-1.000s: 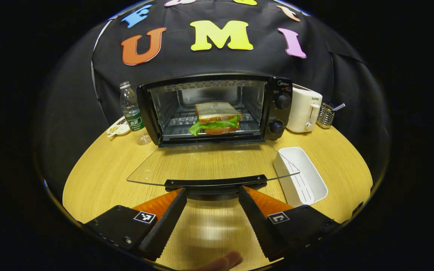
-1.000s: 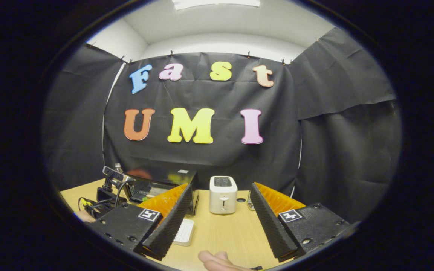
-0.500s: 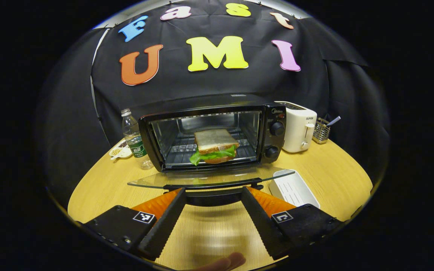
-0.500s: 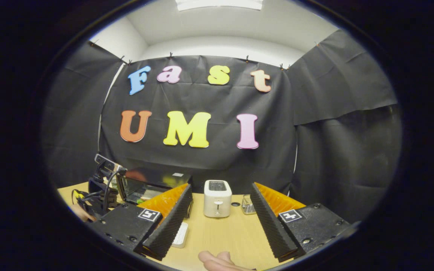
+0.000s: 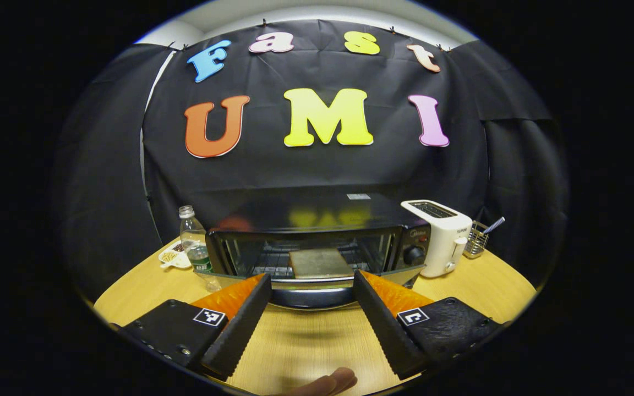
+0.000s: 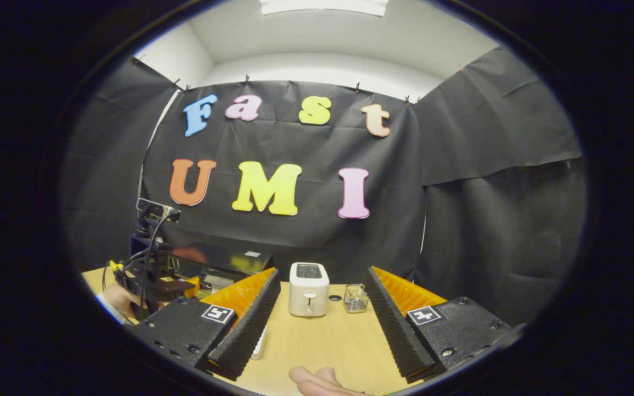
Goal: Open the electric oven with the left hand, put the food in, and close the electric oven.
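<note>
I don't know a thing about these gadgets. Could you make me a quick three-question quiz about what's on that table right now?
1. True or false: the sandwich sits inside the oven.
2. What stands just to the oven's right in the left gripper view? A) a kettle B) a white toaster C) a blender
3. Fill in: the left gripper has its jaws spread on either side of the oven door's ____.

Key
1. True. It lies on the rack behind the half-raised glass door.
2. B. The toaster stands there, with a small wire basket beyond it.
3. Handle.
</note>
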`<state>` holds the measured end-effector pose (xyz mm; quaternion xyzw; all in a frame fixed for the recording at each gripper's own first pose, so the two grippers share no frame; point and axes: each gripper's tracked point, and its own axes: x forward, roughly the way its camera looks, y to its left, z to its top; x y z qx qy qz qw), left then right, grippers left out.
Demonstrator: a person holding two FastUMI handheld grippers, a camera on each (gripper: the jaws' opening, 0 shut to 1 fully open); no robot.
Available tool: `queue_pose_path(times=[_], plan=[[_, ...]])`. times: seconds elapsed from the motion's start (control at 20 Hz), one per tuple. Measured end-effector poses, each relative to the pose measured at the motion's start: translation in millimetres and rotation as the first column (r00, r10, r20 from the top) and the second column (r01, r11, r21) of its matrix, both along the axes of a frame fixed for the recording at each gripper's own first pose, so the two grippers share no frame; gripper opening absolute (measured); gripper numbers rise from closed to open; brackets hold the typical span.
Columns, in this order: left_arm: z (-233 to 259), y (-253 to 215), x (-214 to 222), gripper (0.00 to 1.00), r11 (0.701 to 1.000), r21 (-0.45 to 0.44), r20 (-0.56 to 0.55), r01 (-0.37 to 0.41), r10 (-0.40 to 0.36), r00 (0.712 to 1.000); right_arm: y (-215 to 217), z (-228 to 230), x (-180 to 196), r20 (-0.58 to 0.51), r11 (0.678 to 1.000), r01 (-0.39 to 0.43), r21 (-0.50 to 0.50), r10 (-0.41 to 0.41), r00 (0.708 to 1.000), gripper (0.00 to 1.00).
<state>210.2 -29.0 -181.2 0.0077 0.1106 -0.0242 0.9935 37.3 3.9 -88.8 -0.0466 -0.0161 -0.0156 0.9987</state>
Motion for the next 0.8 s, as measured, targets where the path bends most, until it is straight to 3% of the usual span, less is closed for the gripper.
queue_pose_path(times=[0.05, 0.1, 0.2, 0.35, 0.6, 0.8], plan=[[1.2, 0.5, 6.4, 0.89, 1.000, -0.011, -0.001, 0.003, -0.003, 1.000, -1.4, 2.4, -5.7, -0.002, 1.000, 0.000, -0.001, 0.000, 1.000, 0.95], [3.7, 2.2, 11.4, 0.95, 1.000, -0.030, 0.003, 0.004, -0.004, 1.000, -4.8, 2.8, -8.2, -0.005, 1.000, 0.002, 0.000, -0.002, 1.000, 0.95], [7.4, 9.1, 17.9, 0.95, 0.999, -0.047, -0.001, -0.005, 0.005, 1.000, -9.3, 6.2, -13.2, -0.015, 1.000, 0.007, 0.000, -0.007, 1.000, 0.95], [22.9, 20.3, 8.5, 0.95, 1.000, -0.005, 0.006, -0.025, 0.025, 1.000, -15.5, 14.7, -24.3, -0.025, 1.000, 0.014, 0.004, -0.014, 1.000, 0.95], [72.9, 20.2, -38.5, 0.92, 1.000, 0.008, 0.094, -0.022, 0.021, 0.995, -19.2, 32.1, -48.8, -0.008, 0.999, 0.008, 0.050, -0.008, 1.000, 0.95], [111.7, 13.1, -86.1, 0.95, 1.000, -0.003, 0.145, 0.026, -0.025, 0.989, -19.9, 42.3, -68.5, 0.010, 0.995, 0.001, 0.101, -0.003, 1.000, 0.99]])
